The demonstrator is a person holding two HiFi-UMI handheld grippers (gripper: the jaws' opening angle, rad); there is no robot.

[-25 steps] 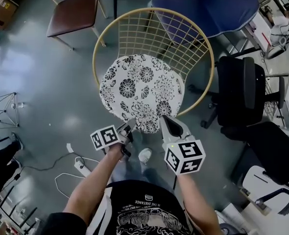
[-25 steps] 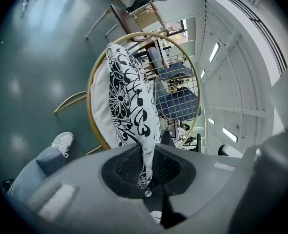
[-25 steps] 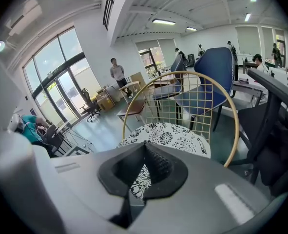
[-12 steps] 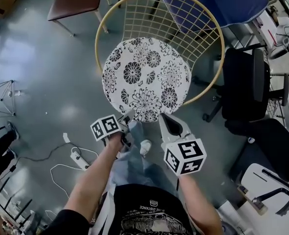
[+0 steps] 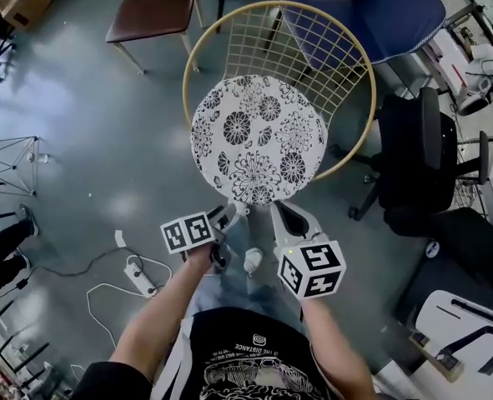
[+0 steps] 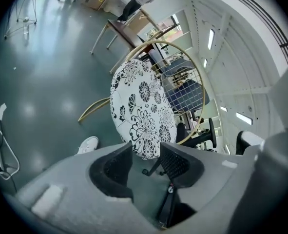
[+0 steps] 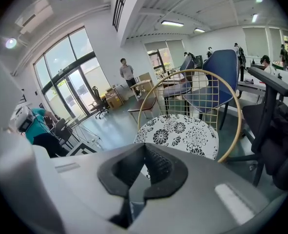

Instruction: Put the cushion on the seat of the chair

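Note:
A round white cushion [image 5: 259, 138] with black flower print lies flat on the seat of the gold wire chair [image 5: 359, 65]. My left gripper [image 5: 229, 215] hovers at the cushion's near edge; its jaws have just been opening and now stand open. In the left gripper view the cushion [image 6: 141, 106] shows beyond the gripper [image 6: 146, 160], with neither pad pressing on it. My right gripper [image 5: 279, 211] sits just off the same edge. Its tips [image 7: 144, 152] meet, so it is shut on nothing, and the cushion [image 7: 180, 130] and chair rim [image 7: 234, 106] lie ahead of it.
A brown chair [image 5: 150, 11] and a blue chair [image 5: 371, 7] stand behind the wire chair. A black office chair [image 5: 417, 148] is close on its right. A power strip with cable [image 5: 140, 275] lies on the floor at the left, and my shoe [image 5: 252, 261] is below the grippers.
The left jaws have opened and let go of the cushion's near edge. Both grippers have drawn back from the cushion toward me. The cushion stays on the seat.

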